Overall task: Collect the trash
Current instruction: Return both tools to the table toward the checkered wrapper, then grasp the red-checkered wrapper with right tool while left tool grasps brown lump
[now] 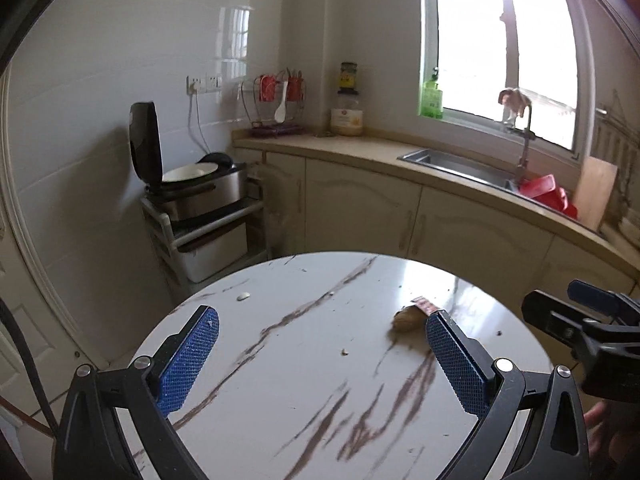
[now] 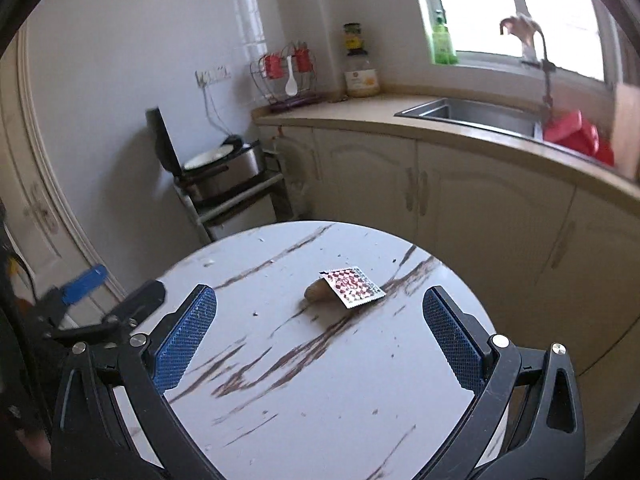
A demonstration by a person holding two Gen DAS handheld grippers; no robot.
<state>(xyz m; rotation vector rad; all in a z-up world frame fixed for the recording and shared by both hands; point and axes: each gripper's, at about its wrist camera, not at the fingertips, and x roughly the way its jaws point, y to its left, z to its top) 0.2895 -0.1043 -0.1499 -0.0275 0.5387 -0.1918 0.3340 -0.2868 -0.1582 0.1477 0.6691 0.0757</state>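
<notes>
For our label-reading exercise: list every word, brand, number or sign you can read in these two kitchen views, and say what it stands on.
None can be read.
Red checkered wrapper on the round marble table: pattern only, no legible words.
Yellow-labelled jar on the counter: label blurred.
Dark-capped bottle behind it: print too small.
Green soap bottle on the windowsill: label blurred.

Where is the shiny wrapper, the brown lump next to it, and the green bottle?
Wrapper (image 2: 352, 287), right wrist view, middle of its checkered face.
Brown lump (image 2: 317, 292), right wrist view, its rounded top.
Green bottle (image 1: 431, 98), left wrist view, its body, on the window sill.
</notes>
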